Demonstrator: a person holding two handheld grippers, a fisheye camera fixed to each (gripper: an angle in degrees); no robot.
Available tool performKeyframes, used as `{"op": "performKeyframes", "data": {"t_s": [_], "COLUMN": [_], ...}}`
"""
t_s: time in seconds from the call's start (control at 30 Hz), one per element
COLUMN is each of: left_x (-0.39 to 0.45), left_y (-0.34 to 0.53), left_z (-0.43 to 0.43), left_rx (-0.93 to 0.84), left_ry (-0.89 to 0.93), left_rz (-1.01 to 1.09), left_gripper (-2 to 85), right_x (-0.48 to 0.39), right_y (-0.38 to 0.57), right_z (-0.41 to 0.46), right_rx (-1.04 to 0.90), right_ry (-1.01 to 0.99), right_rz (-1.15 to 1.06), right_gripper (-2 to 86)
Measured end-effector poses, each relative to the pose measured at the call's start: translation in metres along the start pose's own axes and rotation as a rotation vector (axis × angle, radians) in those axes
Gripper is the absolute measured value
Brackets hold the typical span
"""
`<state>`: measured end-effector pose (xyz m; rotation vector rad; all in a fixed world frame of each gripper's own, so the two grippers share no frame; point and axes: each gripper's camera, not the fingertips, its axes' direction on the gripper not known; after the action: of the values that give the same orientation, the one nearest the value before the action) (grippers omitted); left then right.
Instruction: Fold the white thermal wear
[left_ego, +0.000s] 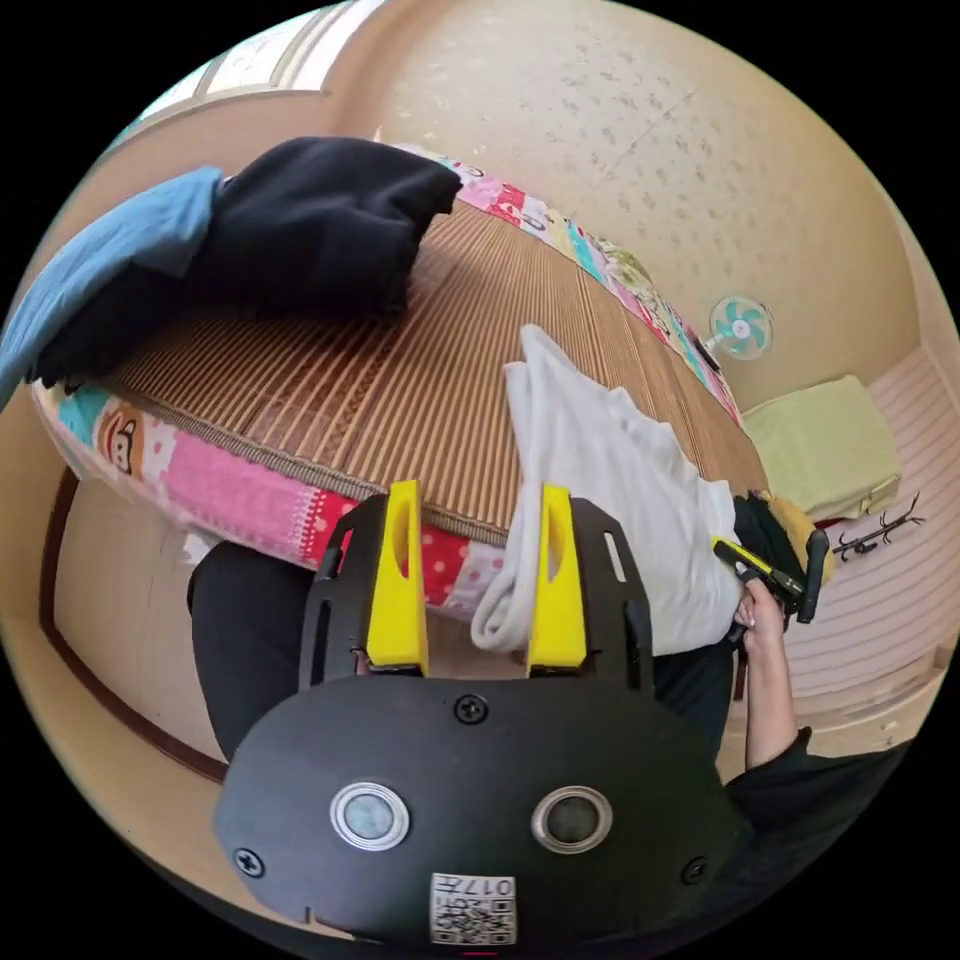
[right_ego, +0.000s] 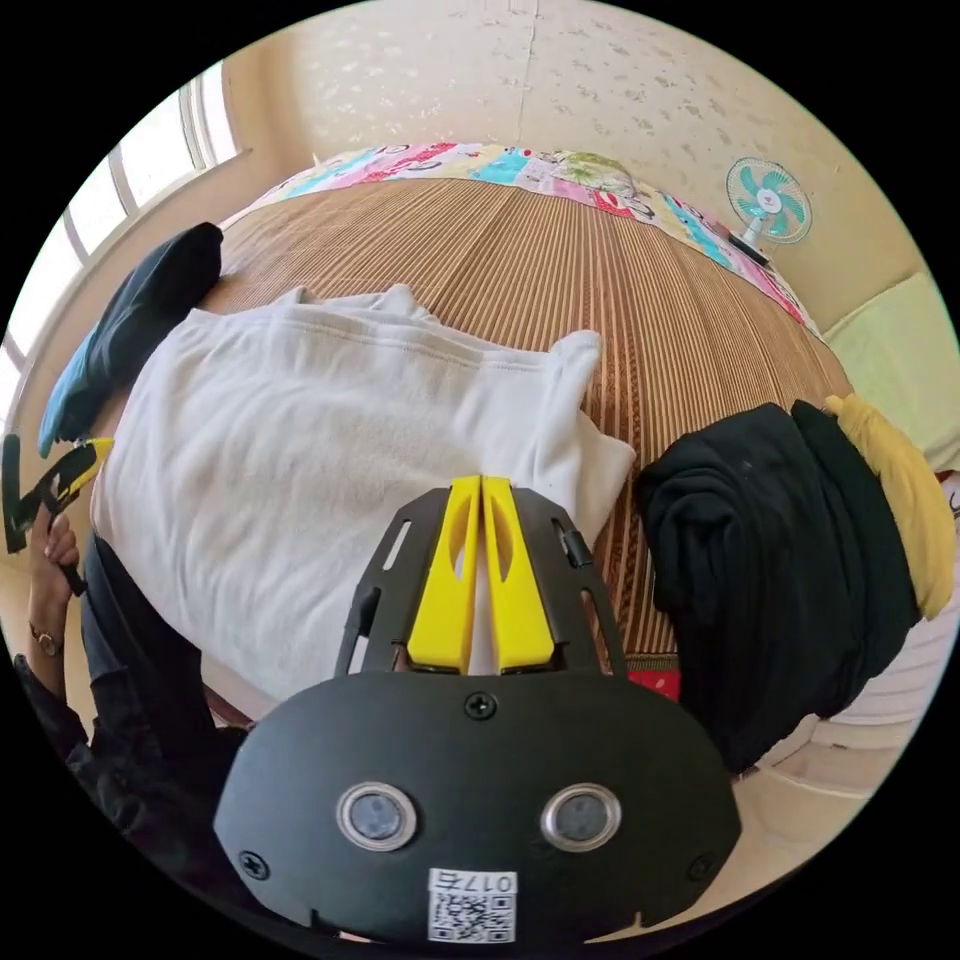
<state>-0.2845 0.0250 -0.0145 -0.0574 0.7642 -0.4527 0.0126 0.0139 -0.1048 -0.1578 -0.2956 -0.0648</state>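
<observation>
The white thermal wear (right_ego: 330, 440) lies spread on the bamboo mat (right_ego: 620, 290) of a bed, its near edge hanging over the side. My right gripper (right_ego: 481, 486) hovers over the near part of the garment with its yellow jaws pressed together; I cannot tell if cloth is pinched between them. In the left gripper view the thermal wear (left_ego: 610, 470) drapes over the bed edge just beside the right-hand jaw of my left gripper (left_ego: 480, 495), which is open with nothing between its jaws. A hand holds the right gripper (left_ego: 762, 572) at the garment's far end.
A black garment (left_ego: 320, 220) on a blue one (left_ego: 110, 260) sits at one end of the mat (left_ego: 400, 380). Another black pile (right_ego: 780, 560) with a yellow cloth (right_ego: 900, 490) lies at the other end. A small fan (right_ego: 768, 200) stands by the wall. The person's dark trousers (left_ego: 240, 630) press against the bed.
</observation>
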Motion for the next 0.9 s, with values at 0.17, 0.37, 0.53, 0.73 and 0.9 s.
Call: {"op": "performKeyframes", "data": {"t_s": [0.17, 0.37, 0.53, 0.73, 0.9], "left_x": [-0.043, -0.042, -0.019, 0.085, 0.202], "left_y": [0.053, 0.09, 0.085, 0.047, 0.051], "left_z": [0.007, 0.052, 0.036, 0.027, 0.056], "left_rx": [-0.006, -0.014, 0.085, 0.086, 0.019], "left_ry": [0.29, 0.439, 0.461, 0.598, 0.733], "left_rz": [-0.205, -0.261, -0.14, 0.255, 0.556], "left_gripper": [16.8, 16.3, 8.1, 6.1, 5.4], "right_x": [-0.069, -0.16, -0.21, -0.161, -0.046], "right_y": [-0.012, 0.023, 0.019, 0.005, 0.038], "right_z": [-0.038, -0.055, 0.028, 0.016, -0.055], "right_rx": [0.107, 0.461, 0.237, 0.223, 0.461], "right_ry": [0.121, -0.113, -0.039, -0.283, -0.347], "right_rz": [-0.022, -0.144, -0.307, -0.191, 0.128], "right_gripper": [0.5, 0.5, 0.4, 0.5, 0.4]}}
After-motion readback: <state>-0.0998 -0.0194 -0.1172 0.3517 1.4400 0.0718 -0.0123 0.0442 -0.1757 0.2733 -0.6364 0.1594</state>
